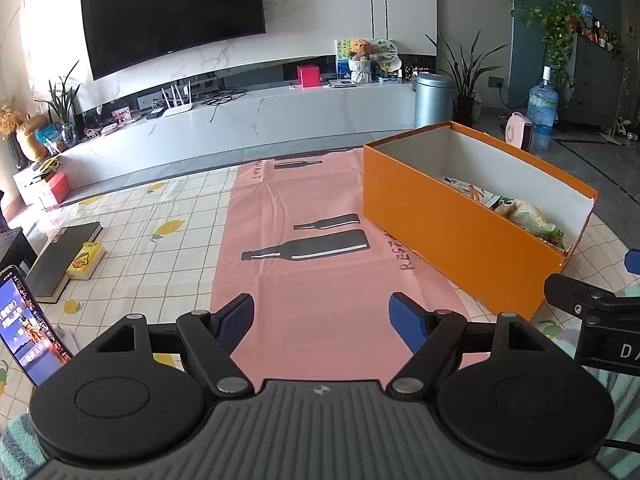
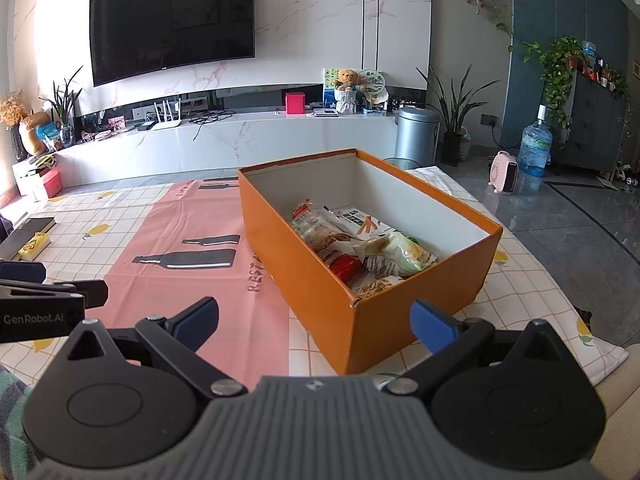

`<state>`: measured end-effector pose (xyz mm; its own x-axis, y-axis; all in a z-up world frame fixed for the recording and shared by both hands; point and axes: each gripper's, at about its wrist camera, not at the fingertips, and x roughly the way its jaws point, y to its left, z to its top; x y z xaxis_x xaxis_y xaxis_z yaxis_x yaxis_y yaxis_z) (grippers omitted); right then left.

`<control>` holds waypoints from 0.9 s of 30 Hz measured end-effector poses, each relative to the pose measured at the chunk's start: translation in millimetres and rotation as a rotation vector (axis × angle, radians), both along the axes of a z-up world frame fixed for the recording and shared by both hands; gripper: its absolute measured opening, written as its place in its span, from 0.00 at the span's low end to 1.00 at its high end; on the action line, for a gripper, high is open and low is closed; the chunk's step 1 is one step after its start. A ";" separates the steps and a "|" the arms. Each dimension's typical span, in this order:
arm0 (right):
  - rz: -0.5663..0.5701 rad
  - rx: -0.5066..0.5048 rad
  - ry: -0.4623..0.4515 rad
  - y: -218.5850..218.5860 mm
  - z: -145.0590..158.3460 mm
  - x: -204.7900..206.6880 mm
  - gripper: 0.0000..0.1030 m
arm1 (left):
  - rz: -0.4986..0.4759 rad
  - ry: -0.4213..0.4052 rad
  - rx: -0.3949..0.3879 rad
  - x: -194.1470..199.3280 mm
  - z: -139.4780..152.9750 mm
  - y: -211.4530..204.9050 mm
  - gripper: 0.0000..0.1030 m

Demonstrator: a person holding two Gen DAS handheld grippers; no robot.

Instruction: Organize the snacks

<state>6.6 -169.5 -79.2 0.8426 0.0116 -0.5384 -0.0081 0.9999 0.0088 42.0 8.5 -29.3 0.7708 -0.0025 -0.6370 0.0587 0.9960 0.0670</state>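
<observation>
"GenRobot.AI" lettering (image 2: 33,319) on left hand-held gripper (image 1: 322,322), jaws apart.

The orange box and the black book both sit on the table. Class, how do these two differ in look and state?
The orange box is tall, open-topped and holds snack packets; the black book is flat, closed and holds nothing. The box stands partly on the pink mat, the book on the checked cloth beside a yellow tissue pack. Both are rectangular, and neither tool touches them.
</observation>
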 end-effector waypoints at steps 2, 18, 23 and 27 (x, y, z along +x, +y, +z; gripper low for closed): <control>0.001 -0.001 -0.002 0.0 0.2 -0.2 0.96 | 0.000 0.000 0.000 0.0 0.4 0.1 0.87; -0.001 0.004 -0.003 -0.3 0.9 -0.9 0.96 | 0.011 0.009 -0.014 -0.4 -0.9 -0.2 0.87; 0.000 0.008 -0.002 -1.0 2.4 -0.9 0.96 | 0.004 0.008 -0.017 -1.6 -0.9 -1.1 0.87; 0.004 0.004 -0.003 -0.5 3.1 -0.6 0.96 | 0.006 0.005 -0.016 -1.7 -0.4 -1.2 0.87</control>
<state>6.0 -170.0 -76.1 0.8441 0.0171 -0.5360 -0.0120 0.9998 0.0129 40.4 7.3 -29.8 0.7677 -0.0080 -0.6407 0.0529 0.9973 0.0509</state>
